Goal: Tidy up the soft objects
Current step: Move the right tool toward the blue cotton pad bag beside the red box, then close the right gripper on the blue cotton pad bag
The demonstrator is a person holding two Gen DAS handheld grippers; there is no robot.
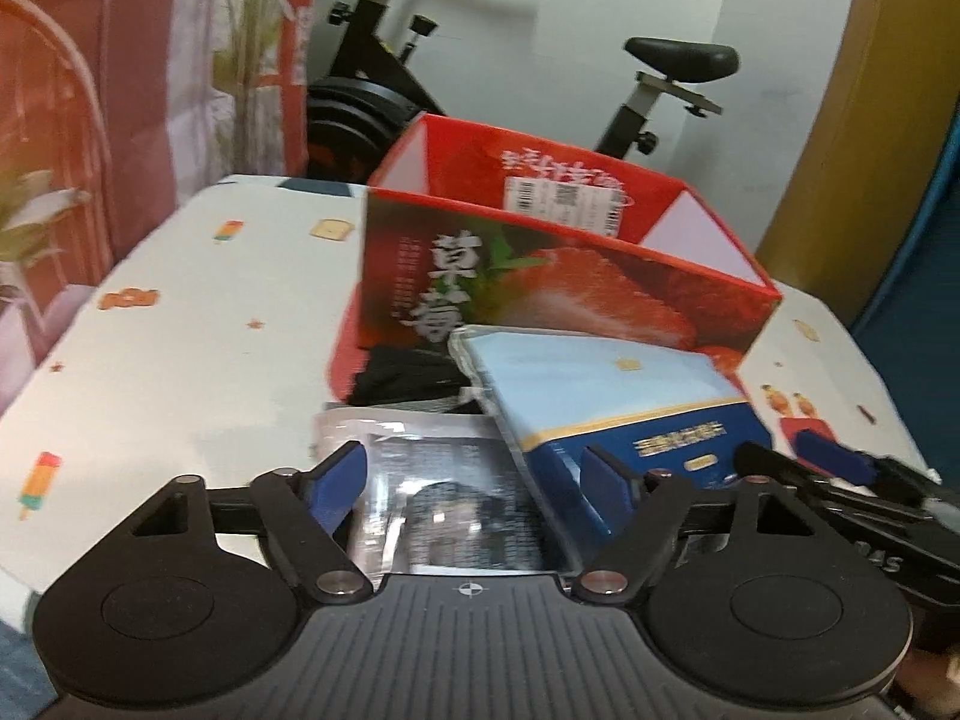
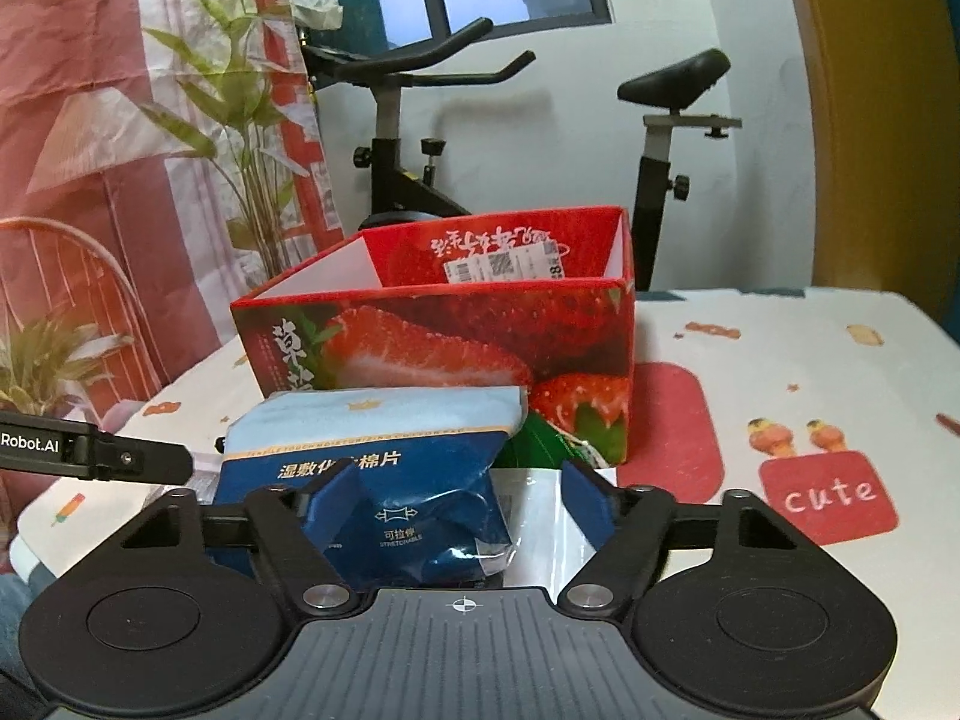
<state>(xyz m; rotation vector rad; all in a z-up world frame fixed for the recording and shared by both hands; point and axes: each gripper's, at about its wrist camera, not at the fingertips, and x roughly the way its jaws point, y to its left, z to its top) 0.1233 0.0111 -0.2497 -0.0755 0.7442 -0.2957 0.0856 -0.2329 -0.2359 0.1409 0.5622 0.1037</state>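
Note:
A blue soft pack of cotton pads (image 1: 606, 405) (image 2: 372, 450) lies on the table in front of an open red strawberry box (image 1: 540, 264) (image 2: 456, 330). A clear plastic packet with dark print (image 1: 444, 498) lies beside and under it, and a black soft item (image 1: 408, 375) sits against the box. My left gripper (image 1: 474, 480) is open over the clear packet, its right finger against the blue pack. My right gripper (image 2: 459, 498) is open around the near end of the blue pack; it also shows in the left wrist view (image 1: 840, 468).
The table (image 1: 180, 312) has a white cloth with small cartoon prints and a red "cute" patch (image 2: 828, 495). An exercise bike (image 2: 420, 138) stands behind the table. A potted plant (image 2: 234, 120) and pink curtain are at the left.

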